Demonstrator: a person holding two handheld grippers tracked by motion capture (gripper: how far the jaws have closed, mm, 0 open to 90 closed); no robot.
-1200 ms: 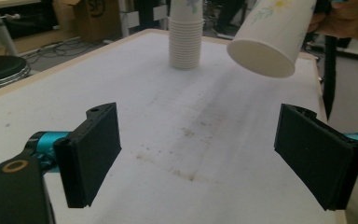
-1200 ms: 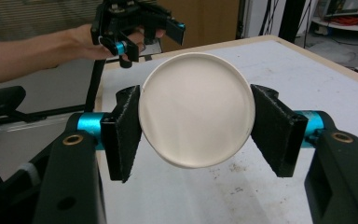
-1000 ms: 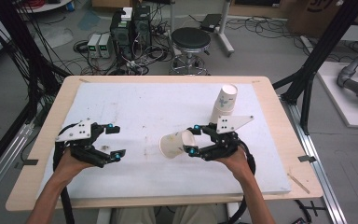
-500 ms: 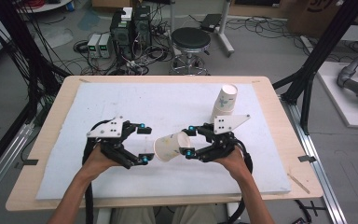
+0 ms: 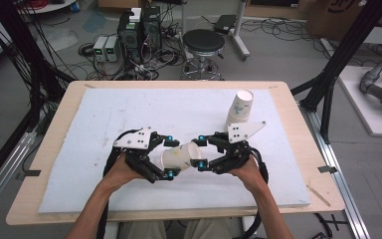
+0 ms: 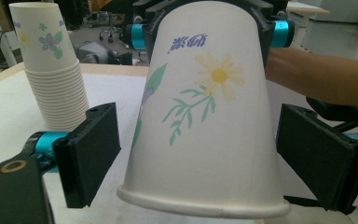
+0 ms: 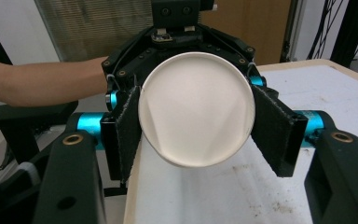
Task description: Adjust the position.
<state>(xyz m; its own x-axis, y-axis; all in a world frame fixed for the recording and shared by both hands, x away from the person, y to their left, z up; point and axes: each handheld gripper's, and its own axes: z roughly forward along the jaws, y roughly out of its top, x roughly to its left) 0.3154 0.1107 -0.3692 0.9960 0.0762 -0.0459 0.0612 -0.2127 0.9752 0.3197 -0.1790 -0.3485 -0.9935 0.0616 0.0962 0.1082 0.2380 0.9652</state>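
A white paper cup (image 5: 181, 157) printed with flowers lies level above the mat between my two grippers. My right gripper (image 5: 199, 152) is shut on its narrow base end, and its pads (image 7: 127, 135) press the cup's sides (image 7: 196, 109). My left gripper (image 5: 168, 156) is open, with its jaws either side of the cup's wide rim end (image 6: 205, 140). In the left gripper view small gaps separate the left gripper's (image 6: 200, 154) pads (image 6: 91, 149) from the cup wall. A tall stack of the same cups (image 5: 239, 107) stands upside down at the back right, also seen as the stack (image 6: 51, 70).
A white foam mat (image 5: 104, 124) covers most of the wooden table (image 5: 49, 149). A stool (image 5: 204, 42), boxes and cables lie on the floor beyond the far edge. Black frame posts stand at both sides.
My left hand has moved right across the mat, up to the cup held by the right gripper, and its jaws now flank the rim end. The right hand and the cup have stayed put.
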